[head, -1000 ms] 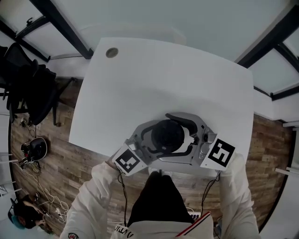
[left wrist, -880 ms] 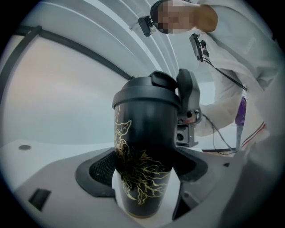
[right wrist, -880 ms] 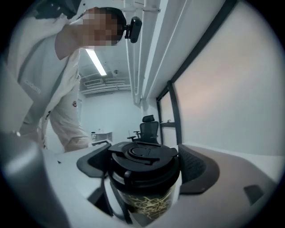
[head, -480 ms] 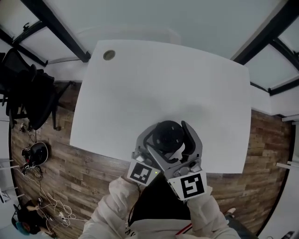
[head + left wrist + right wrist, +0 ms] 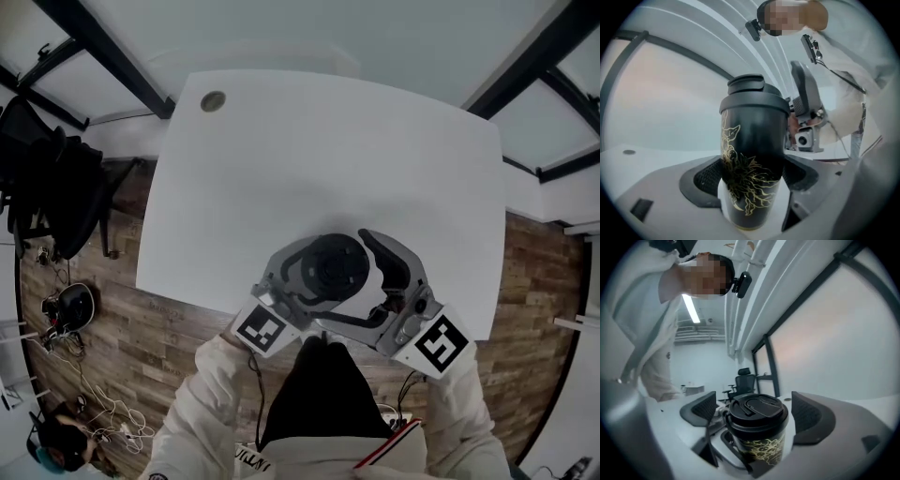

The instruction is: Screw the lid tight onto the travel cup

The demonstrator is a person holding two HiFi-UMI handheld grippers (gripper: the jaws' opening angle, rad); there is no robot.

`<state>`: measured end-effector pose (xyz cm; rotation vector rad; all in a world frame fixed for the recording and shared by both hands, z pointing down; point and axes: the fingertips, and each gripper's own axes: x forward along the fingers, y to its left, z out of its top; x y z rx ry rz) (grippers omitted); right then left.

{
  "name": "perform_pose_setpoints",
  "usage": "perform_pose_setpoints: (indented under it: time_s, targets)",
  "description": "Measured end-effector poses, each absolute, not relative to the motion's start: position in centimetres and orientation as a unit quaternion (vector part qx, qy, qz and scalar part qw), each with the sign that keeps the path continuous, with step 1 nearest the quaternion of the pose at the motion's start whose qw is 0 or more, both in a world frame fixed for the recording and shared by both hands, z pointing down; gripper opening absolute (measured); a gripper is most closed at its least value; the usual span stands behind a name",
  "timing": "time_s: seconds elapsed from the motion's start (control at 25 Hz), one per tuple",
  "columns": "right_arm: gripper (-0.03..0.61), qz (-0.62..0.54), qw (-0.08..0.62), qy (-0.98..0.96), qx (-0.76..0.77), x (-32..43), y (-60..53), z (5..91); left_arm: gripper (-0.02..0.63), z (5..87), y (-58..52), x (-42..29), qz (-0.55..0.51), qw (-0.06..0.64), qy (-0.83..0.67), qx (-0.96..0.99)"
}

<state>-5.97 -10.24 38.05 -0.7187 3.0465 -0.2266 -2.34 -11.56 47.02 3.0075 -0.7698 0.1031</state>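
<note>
The travel cup (image 5: 754,140) is black, with a fine gold line drawing down its side: what looks like an animal's head with pointed ears above a tangle of branching stems. I can make out no lettering on it. It stands upright on the white table (image 5: 309,159), close to the edge nearest the person, its long axis straight up and down and its mouth at the top. The black lid (image 5: 757,408) sits on that mouth with its flip tab lying flat, so whatever is inside the cup is hidden.

The left gripper (image 5: 752,174) lies level and grasps the cup low on its body, a ribbed pad pressed against each side. The right gripper (image 5: 755,414), also level, comes in from the other side at lid height. Its jaws are spread and straddle the lid, and the pads stand just off the rim without pressing it.

From above, the two grippers ring the cup. Each carries a cube with a black-and-white square marker, the left one (image 5: 260,328) and the right one (image 5: 439,342), both over the table's near edge. The person wears a pale jacket; the print at its hem is too small to read.

Farther out, a round cable port (image 5: 213,100) sits in the table's far left corner. A black office chair (image 5: 47,178) stands on the wooden floor (image 5: 187,337) to the left, with loose cables (image 5: 80,389) nearby.
</note>
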Motion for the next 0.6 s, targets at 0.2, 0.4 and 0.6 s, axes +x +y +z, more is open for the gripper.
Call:
perform_pose_setpoints:
  time_s: [0.2,0.4,0.6]
  targets:
    - [0.478,-0.066,-0.079,0.993,-0.053,-7.8,-10.6,40.4,0.393,47.1,-11.3,-2.5,0.034,0.021,-0.179,0.983]
    - [0.476,-0.046,-0.045,0.998,-0.010,-9.1,-10.7,39.7,0.394,47.9,-11.1,-2.5,0.052,0.036,-0.135,0.989]
    - [0.476,-0.043,-0.008,0.994,-0.103,-8.6,-11.4,39.4,0.394,48.2,-11.2,-2.4,0.056,0.026,-0.169,0.984]
